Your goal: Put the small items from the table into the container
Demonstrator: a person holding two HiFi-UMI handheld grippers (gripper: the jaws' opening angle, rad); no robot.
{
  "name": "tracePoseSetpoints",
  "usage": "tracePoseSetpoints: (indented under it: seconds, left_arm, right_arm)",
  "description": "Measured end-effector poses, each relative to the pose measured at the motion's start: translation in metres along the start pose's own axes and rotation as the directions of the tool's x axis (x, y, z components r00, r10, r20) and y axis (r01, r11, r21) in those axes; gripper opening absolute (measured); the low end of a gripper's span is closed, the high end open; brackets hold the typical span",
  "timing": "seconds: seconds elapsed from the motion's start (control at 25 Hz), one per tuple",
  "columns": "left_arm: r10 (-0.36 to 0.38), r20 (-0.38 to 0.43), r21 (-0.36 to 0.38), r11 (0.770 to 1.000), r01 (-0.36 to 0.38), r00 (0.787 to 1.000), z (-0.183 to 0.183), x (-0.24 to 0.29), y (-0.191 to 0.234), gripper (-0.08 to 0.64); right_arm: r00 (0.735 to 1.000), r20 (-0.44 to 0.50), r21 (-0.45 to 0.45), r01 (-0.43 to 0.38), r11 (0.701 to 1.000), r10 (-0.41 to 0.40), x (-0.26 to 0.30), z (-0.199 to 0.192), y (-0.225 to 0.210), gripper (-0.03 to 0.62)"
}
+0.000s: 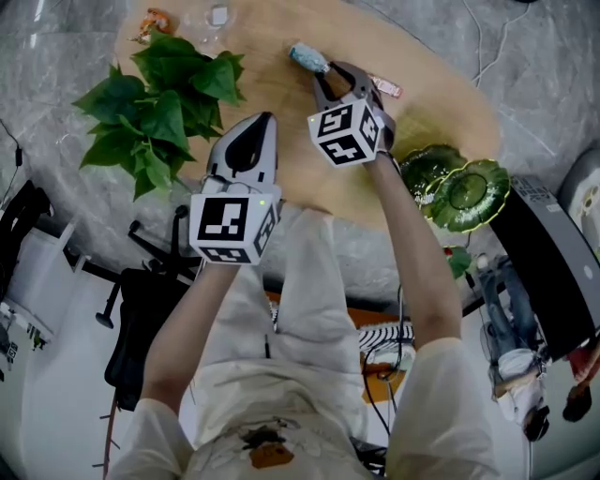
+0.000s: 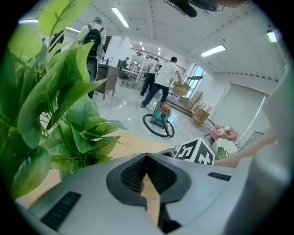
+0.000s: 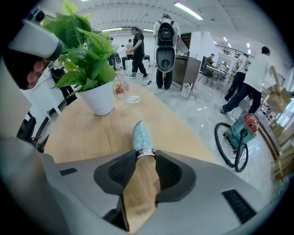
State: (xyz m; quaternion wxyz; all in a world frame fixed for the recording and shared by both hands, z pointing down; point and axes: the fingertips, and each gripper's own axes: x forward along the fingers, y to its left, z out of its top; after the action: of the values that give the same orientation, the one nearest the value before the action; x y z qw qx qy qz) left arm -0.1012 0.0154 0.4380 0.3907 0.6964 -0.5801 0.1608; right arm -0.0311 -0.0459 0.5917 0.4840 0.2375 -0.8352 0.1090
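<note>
My right gripper (image 1: pixel 337 77) (image 3: pixel 146 158) reaches over the wooden table (image 1: pixel 281 94) at its far side. Its jaws have closed on a small stick-like item (image 1: pixel 309 58) (image 3: pixel 140 135) with a wooden handle, a metal ring and a turquoise tip. The pads press on the wooden part and the tip sticks out ahead. My left gripper (image 1: pixel 265 119) (image 2: pixel 147 158) hovers near the table's front edge by the plant, shut with nothing in it. A pink wrapped item (image 1: pixel 385 88) lies just right of the right gripper.
A leafy plant (image 1: pixel 164 94) in a white pot (image 3: pixel 98 98) takes up the table's left. An orange figurine (image 1: pixel 153 21) and a clear glass (image 1: pixel 217 16) (image 3: pixel 120 87) stand at the far left. Green glass dishes (image 1: pixel 459 187) sit at the table's right edge.
</note>
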Motion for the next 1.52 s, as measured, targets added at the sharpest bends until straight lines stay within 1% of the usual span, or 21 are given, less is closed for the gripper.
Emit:
tracePoseSetpoints:
  seconds: [0.32, 0.52, 0.72, 0.84, 0.92, 1.16, 1.52]
  left_arm:
    - [-0.036, 0.005, 0.057, 0.998, 0.036, 0.999, 0.017, -0.010, -0.003, 0.000]
    - [-0.059, -0.004, 0.085, 0.995, 0.059, 0.998, 0.014, -0.013, -0.005, 0.000]
    - [-0.073, -0.021, 0.099, 0.992, 0.075, 0.997, 0.006, -0.012, -0.006, 0.000]
    - [-0.075, -0.035, 0.102, 0.992, 0.078, 0.997, 0.002, -0.013, -0.008, 0.000]
    - [-0.076, -0.035, 0.106, 0.991, 0.080, 0.996, 0.002, -0.013, -0.010, 0.000]
    - [-0.093, -0.045, 0.124, 0.987, 0.098, 0.995, 0.005, -0.014, -0.022, 0.000]
    - [-0.123, -0.051, 0.160, 0.979, 0.129, 0.991, 0.010, -0.009, -0.042, 0.000]
  right_arm:
    - [0.999, 0.010, 0.067, 0.040, 0.997, -0.041, -0.022, -0.002, 0.003, 0.138]
    - [0.999, 0.002, 0.108, 0.050, 0.993, -0.050, -0.029, -0.008, 0.010, 0.138]
    - [0.996, 0.026, 0.173, 0.076, 0.982, -0.081, -0.037, -0.009, 0.012, 0.138]
    - [0.992, 0.039, 0.154, 0.112, 0.982, -0.119, -0.045, -0.012, 0.015, 0.137]
    - [0.990, 0.054, 0.147, 0.119, 0.982, -0.128, -0.051, -0.012, 0.016, 0.137]
    - [0.985, 0.091, 0.195, 0.129, 0.972, -0.149, -0.078, -0.011, 0.019, 0.136]
    - [0.973, 0.143, 0.240, 0.145, 0.960, -0.182, -0.108, -0.004, 0.010, 0.135]
